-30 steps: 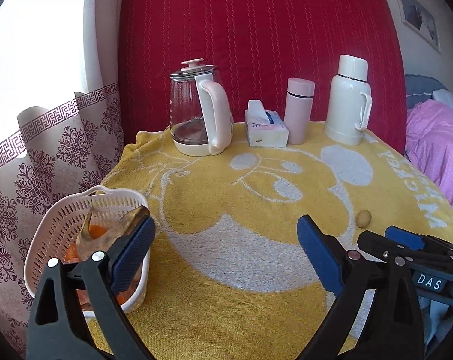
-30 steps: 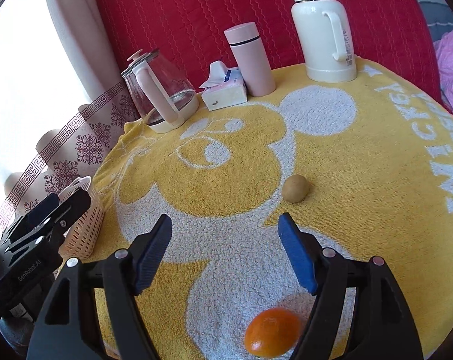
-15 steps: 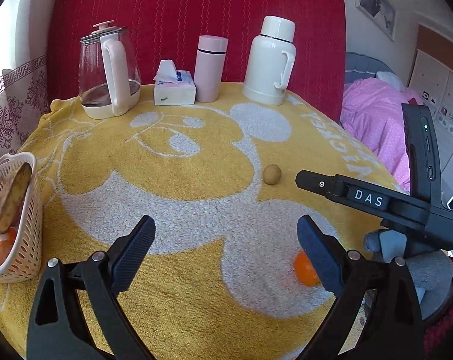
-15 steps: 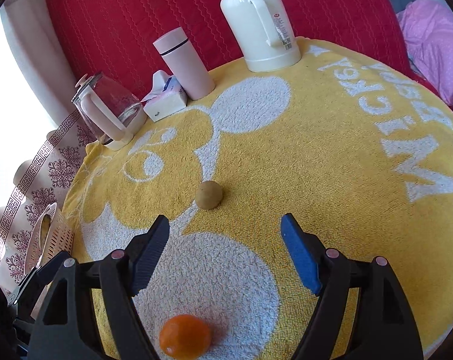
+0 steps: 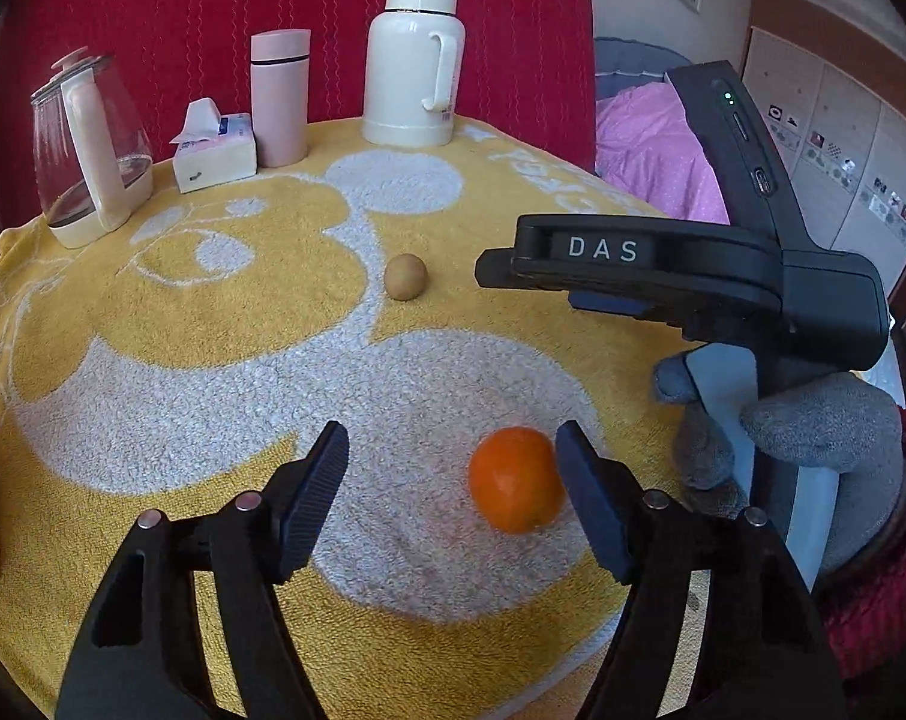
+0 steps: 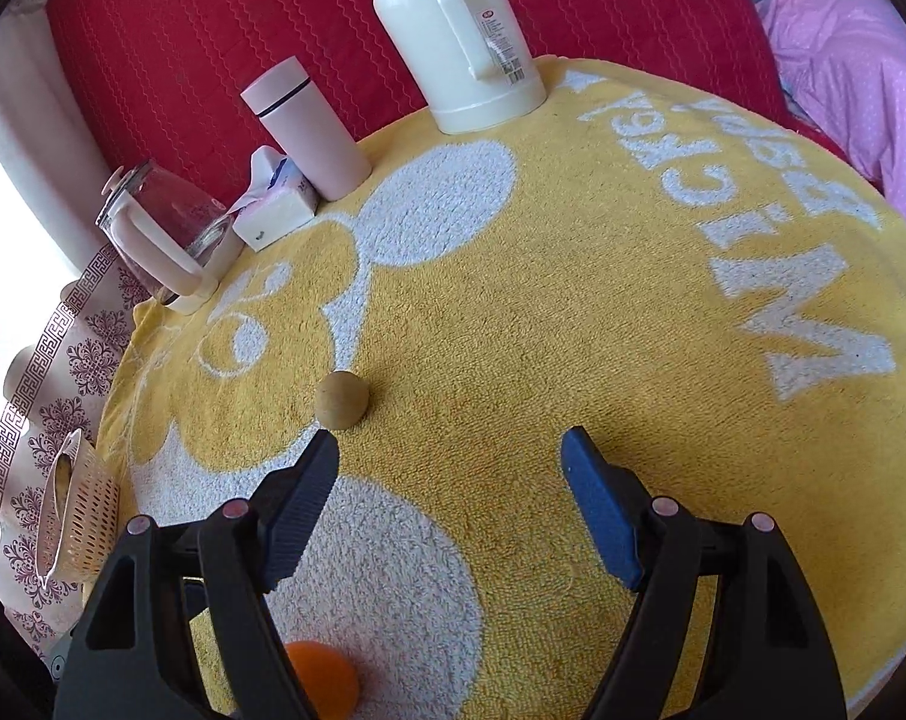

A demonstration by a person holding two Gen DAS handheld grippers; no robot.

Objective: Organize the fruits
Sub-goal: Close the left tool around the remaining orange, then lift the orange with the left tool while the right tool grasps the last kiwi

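Nearby, small brown fruit (image 5: 405, 276), perhaps a kiwi, beyond orange (image 5: 516, 479).

Yellow towel (image 5: 153, 312) is looking like looped terry cloth, rough and matt. Orange (image 5: 516, 479) is showing a faintly dimpled, slightly glossy skin; small brown fruit (image 5: 405, 276) is looking dull. White flask (image 5: 414, 60) is gleaming like smooth plastic. Kettle (image 5: 87, 144) is showing clear glass. Red backdrop (image 5: 183, 12) is reading as quilted cloth. Basket (image 6: 84, 510) is appearing as perforated plastic.
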